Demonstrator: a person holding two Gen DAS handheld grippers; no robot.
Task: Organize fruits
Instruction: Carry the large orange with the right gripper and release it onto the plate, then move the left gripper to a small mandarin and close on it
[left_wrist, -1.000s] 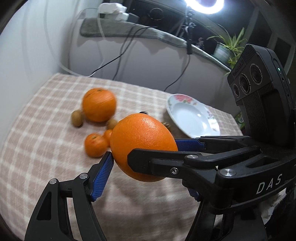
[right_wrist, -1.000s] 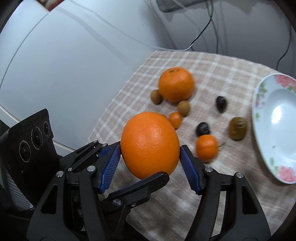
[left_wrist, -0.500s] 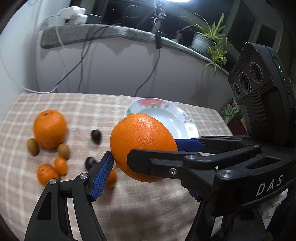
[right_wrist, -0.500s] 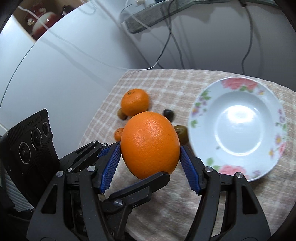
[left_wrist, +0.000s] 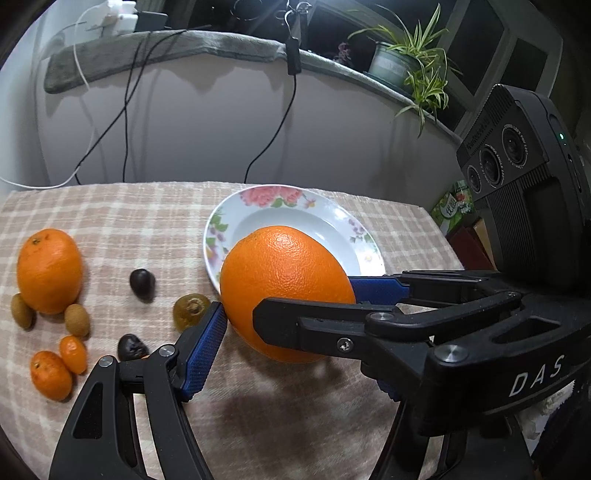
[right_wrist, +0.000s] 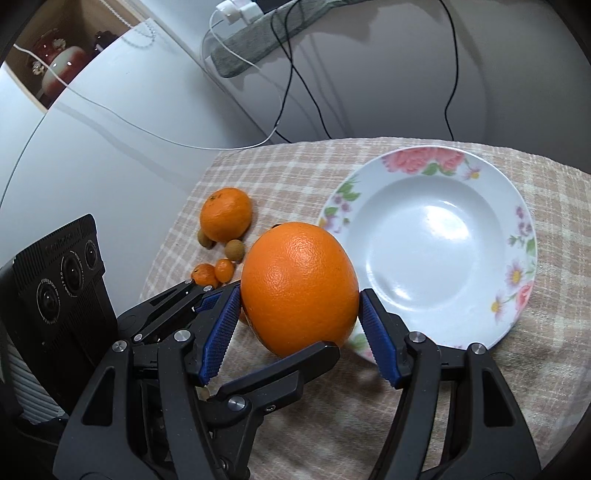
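Note:
A large orange (left_wrist: 284, 284) (right_wrist: 299, 288) is held above the checked cloth between both grippers. My left gripper (left_wrist: 288, 306) is shut on the orange with its blue pads on either side. My right gripper (right_wrist: 299, 321) is shut on the same orange. The orange hangs over the near rim of a white flowered plate (left_wrist: 325, 218) (right_wrist: 436, 236), which is bare. A second orange (left_wrist: 48, 269) (right_wrist: 225, 214) lies at the left with small fruits around it: kumquats (left_wrist: 74, 354), longans (left_wrist: 77, 319), dark fruits (left_wrist: 142, 282) and a green-brown fruit (left_wrist: 190, 310).
The table wears a beige checked cloth (left_wrist: 129, 221) and ends at a grey wall with hanging cables (left_wrist: 280, 110). A potted plant (left_wrist: 399, 62) stands on the ledge behind. A white cabinet side (right_wrist: 92, 147) borders the table's left.
Both grippers, with the orange between them, have swung right from over the fruit cluster to the plate's near rim. The plate now looms larger and closer.

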